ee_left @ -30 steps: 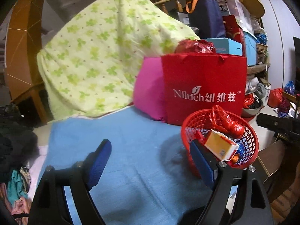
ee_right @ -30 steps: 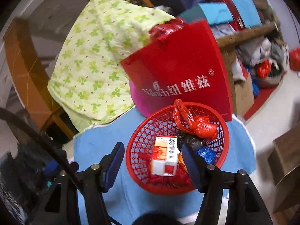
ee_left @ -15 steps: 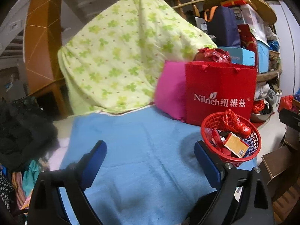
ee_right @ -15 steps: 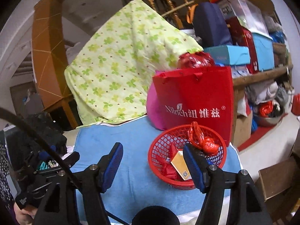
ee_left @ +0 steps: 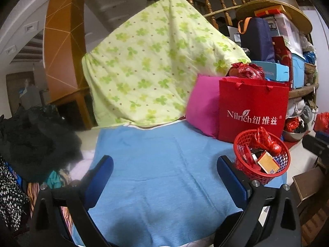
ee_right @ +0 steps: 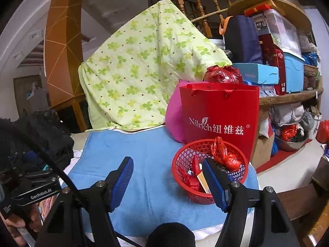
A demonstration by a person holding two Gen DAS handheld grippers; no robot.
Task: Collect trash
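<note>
Change: both grippers pulled back from red mesh basket (ee_right: 209, 170), now smaller in view | Left gripper (ee_left: 164, 175): jaws opening, nothing between | Right gripper (ee_right: 167, 177): jaws opening, empty | Trash: carton (ee_left: 268, 162) and red bag (ee_right: 224, 154) in basket on blue towel (ee_left: 164, 164) | Judgement: collection likely finished.

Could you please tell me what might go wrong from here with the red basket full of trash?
1. The red basket sits near the blue towel's corner by the drop to the floor; a nudge could tip it off.
2. The red plastic bag and the small box stick up above its rim and could spill out.
</note>
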